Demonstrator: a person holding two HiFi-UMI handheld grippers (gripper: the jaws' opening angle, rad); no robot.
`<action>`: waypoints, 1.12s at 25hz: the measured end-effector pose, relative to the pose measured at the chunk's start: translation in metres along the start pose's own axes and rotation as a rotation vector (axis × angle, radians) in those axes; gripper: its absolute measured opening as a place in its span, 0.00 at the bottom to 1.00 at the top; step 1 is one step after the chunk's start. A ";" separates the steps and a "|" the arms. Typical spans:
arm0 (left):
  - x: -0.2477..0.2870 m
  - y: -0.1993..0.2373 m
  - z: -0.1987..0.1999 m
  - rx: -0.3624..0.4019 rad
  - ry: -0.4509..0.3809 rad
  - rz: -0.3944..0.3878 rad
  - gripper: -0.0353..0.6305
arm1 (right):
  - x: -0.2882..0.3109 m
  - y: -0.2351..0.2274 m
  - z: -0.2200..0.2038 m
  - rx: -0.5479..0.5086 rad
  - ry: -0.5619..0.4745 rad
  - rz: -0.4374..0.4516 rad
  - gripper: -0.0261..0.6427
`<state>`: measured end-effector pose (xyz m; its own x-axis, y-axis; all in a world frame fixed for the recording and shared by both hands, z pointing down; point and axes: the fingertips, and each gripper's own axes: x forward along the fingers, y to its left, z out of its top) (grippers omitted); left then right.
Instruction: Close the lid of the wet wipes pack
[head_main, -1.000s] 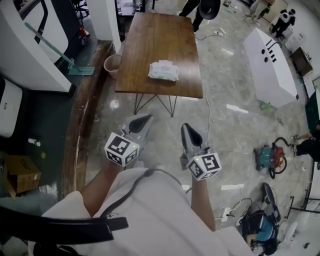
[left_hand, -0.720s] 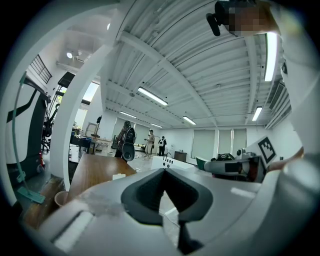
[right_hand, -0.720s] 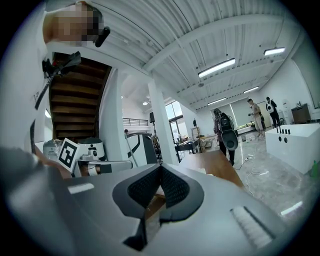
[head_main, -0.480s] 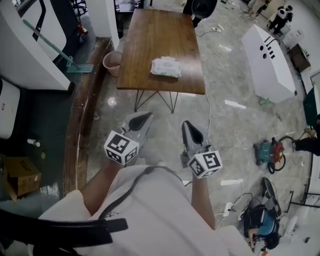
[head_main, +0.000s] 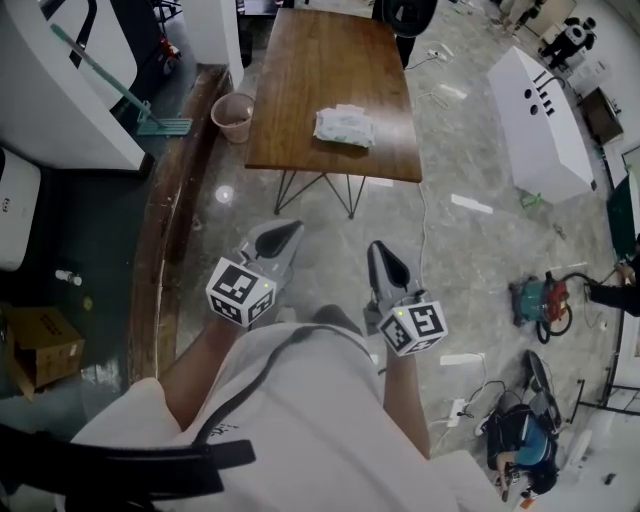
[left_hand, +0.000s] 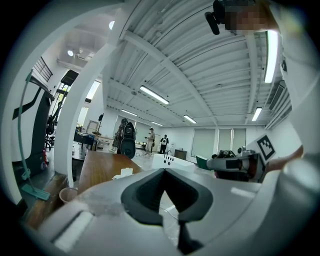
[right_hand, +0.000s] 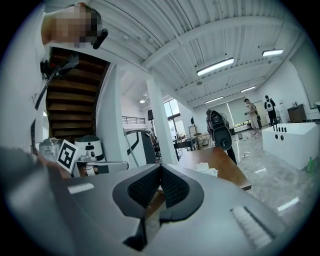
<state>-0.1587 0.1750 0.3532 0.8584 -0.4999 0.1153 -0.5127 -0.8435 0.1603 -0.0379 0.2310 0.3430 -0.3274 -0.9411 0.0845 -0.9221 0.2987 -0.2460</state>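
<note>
The wet wipes pack (head_main: 345, 127) lies on a brown wooden table (head_main: 300, 90), well ahead of both grippers. It is white and green, and in the left gripper view the pack (left_hand: 121, 173) shows a white flap standing up. The right gripper view has the pack (right_hand: 206, 169) on the table too. My left gripper (head_main: 290, 232) and right gripper (head_main: 380, 250) hang side by side over the floor, short of the table's near edge. Both are shut with nothing between the jaws, as the left gripper (left_hand: 164, 170) and right gripper (right_hand: 160, 167) show close up.
A pink bin (head_main: 233, 117) and a teal floor mop (head_main: 140, 105) stand left of the table. A black chair (head_main: 405, 15) is at its far end. A white counter (head_main: 540, 110), cables and a floor machine (head_main: 545, 305) lie to the right, a cardboard box (head_main: 40, 345) to the left.
The table and pack have drifted right and slightly nearer in the head view as I step forward. Both grippers stay shut and keep their spacing.
</note>
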 end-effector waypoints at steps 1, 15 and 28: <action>-0.002 0.002 -0.001 -0.002 0.001 0.003 0.06 | 0.001 0.001 0.000 0.002 0.000 -0.001 0.05; 0.017 0.026 -0.006 -0.009 0.013 0.043 0.06 | 0.034 -0.026 -0.002 0.019 -0.003 0.024 0.05; 0.145 0.077 0.023 0.018 0.027 0.083 0.06 | 0.125 -0.137 0.029 0.024 0.021 0.100 0.05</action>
<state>-0.0733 0.0327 0.3601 0.8122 -0.5627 0.1542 -0.5813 -0.8030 0.1314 0.0533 0.0674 0.3595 -0.4223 -0.9030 0.0789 -0.8793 0.3870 -0.2775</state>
